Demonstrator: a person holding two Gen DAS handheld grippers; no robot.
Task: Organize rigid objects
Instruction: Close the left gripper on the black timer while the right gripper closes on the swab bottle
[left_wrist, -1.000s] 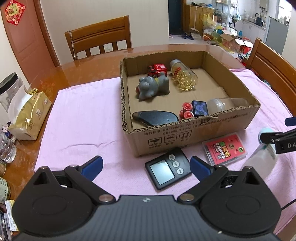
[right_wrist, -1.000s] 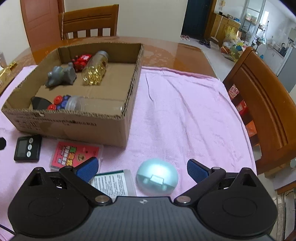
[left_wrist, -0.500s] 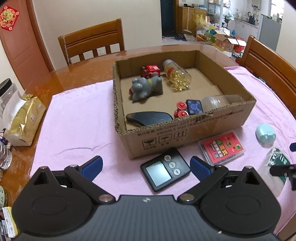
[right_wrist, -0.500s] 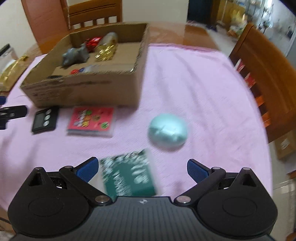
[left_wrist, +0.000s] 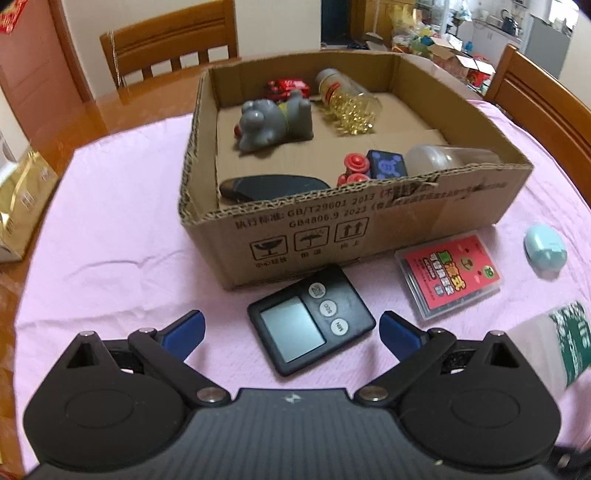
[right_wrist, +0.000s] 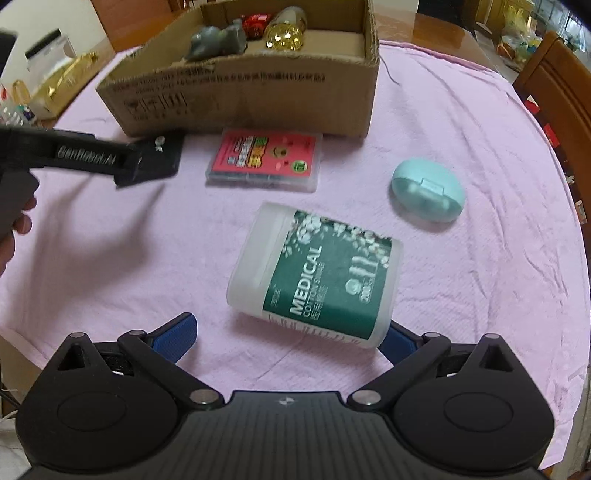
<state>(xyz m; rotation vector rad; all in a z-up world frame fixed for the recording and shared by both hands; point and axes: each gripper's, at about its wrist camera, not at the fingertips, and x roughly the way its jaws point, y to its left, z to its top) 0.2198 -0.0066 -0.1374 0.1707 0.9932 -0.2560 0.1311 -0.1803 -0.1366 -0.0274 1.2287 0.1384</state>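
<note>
The cotton swab tub (right_wrist: 314, 280) is lying on its side between the wide-spread fingers of the right gripper (right_wrist: 288, 334), long axis slanting away to the left, cap end farthest. Beyond it are lying the red card case (right_wrist: 264, 160) and, to the right, the mint case (right_wrist: 426, 194). The left gripper (left_wrist: 291, 328) is hovering released around the black timer (left_wrist: 310, 325), cardboard box (left_wrist: 369, 225) just ahead.

I see a pink cloth (right_wrist: 461, 122), brown cardboard box (left_wrist: 369, 236), black timer (left_wrist: 310, 325), red card case (right_wrist: 264, 158), mint case (right_wrist: 426, 192), green-labelled white tub (right_wrist: 317, 280)
</note>
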